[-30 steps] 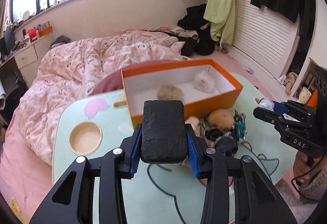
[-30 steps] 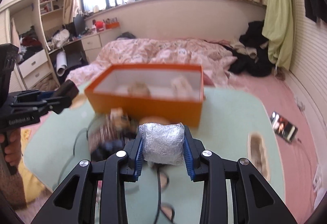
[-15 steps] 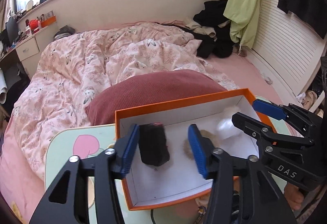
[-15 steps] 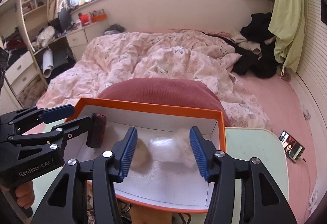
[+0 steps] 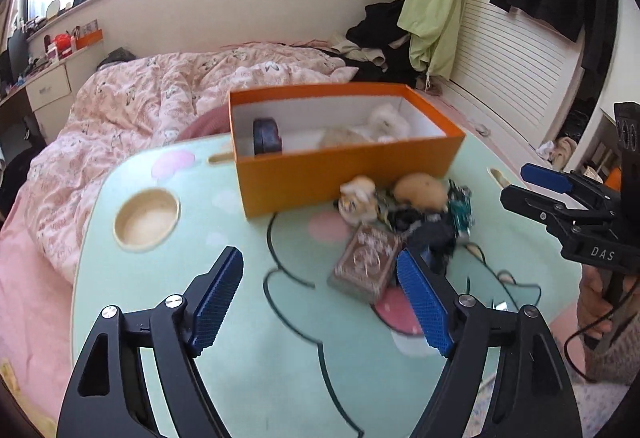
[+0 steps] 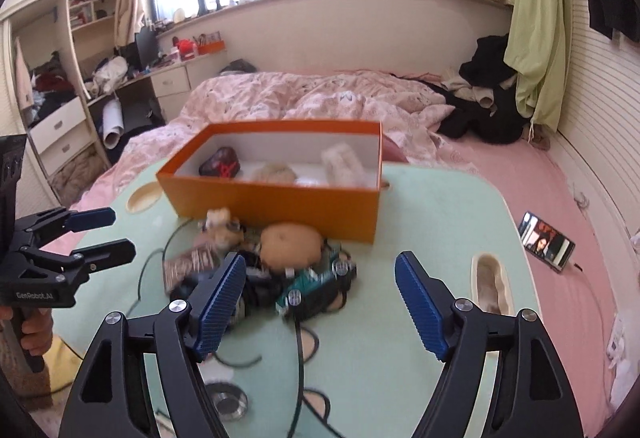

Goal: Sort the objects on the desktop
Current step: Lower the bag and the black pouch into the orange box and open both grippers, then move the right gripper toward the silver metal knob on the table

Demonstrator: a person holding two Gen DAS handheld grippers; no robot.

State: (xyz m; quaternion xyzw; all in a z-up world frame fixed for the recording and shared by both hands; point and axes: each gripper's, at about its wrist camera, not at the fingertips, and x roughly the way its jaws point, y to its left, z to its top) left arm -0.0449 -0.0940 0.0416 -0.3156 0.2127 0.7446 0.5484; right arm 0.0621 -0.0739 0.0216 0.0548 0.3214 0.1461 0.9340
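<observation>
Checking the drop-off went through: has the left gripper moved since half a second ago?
Yes. The left gripper has pulled back out of the orange box toward the near table edge, open and empty; the black object stays inside.

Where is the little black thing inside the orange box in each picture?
Left wrist view: the black object stands on edge at the left end of the orange box, above the open left gripper.
Right wrist view: the black object lies at the box's left end, up and left of the open right gripper; red marks show on it.
Shared landmark: the orange box on the green table.
</observation>
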